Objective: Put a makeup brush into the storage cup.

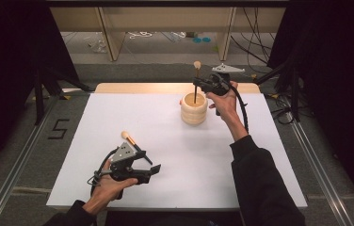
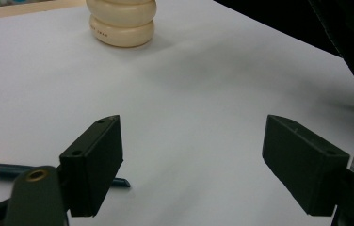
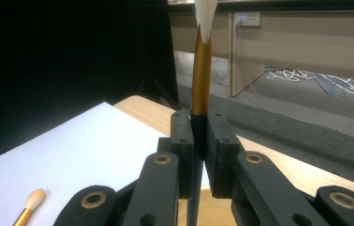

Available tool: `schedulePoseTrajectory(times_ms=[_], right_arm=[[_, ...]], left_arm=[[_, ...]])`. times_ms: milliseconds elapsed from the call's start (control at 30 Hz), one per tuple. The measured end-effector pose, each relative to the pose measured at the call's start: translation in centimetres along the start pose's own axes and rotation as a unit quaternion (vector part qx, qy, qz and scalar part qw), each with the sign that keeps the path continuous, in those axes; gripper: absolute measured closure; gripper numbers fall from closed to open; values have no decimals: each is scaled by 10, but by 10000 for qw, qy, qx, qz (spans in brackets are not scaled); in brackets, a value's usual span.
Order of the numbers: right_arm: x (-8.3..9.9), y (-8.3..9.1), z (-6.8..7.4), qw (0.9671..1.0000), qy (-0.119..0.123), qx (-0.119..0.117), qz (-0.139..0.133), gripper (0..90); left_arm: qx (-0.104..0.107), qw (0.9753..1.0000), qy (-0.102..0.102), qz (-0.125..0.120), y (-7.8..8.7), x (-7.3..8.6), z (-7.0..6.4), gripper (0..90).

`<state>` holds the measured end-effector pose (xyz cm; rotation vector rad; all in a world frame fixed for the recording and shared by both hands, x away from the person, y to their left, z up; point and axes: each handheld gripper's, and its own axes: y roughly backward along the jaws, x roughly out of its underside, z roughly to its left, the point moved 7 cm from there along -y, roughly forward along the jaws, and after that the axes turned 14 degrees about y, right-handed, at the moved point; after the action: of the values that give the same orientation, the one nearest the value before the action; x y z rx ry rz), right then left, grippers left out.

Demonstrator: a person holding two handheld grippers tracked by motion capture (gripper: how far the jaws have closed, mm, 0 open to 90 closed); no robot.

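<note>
A cream ribbed holder (image 1: pixel 194 113) stands at the back right of the white sheet (image 1: pixel 175 155). My right gripper (image 1: pixel 200 85) is shut on a dark-handled brush (image 1: pixel 196 75) held upright, its lower end inside the holder and its tan head on top. In the right gripper view the jaws (image 3: pixel 198 136) clamp the dark handle just below the gold ferrule (image 3: pixel 201 70). A second brush (image 1: pixel 129 138) lies flat on the sheet beside my left gripper (image 1: pixel 152 167), which is open and holds nothing. In the left gripper view (image 2: pixel 191 165) that brush's handle (image 2: pixel 10 170) lies past the left jaw, with the holder (image 2: pixel 122 21) far ahead.
The white sheet covers a wooden table whose bare strip (image 1: pixel 165 87) shows at the back. Metal rails (image 1: pixel 20 155) run along both sides on the floor. Shelving legs and cables lie beyond the table. The second brush (image 3: pixel 29 205) shows at the lower left of the right gripper view.
</note>
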<state>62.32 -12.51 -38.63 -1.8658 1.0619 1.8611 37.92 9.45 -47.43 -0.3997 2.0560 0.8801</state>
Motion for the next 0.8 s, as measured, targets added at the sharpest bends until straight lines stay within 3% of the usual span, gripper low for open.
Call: schedulePoseTrajectory(times_ms=[500, 533, 800], right_arm=[[12, -4, -8, 9998, 11, 152, 118, 830], [13, -4, -7, 9998, -77, 105, 133, 830], [21, -8, -8, 9998, -108, 104, 164, 830]], left_arm=[[-10, 10000, 19, 5, 0, 0, 0, 205], [-5, 10000, 13, 10, 0, 0, 0, 205], [-8, 10000, 2, 8, 0, 0, 1, 205]])
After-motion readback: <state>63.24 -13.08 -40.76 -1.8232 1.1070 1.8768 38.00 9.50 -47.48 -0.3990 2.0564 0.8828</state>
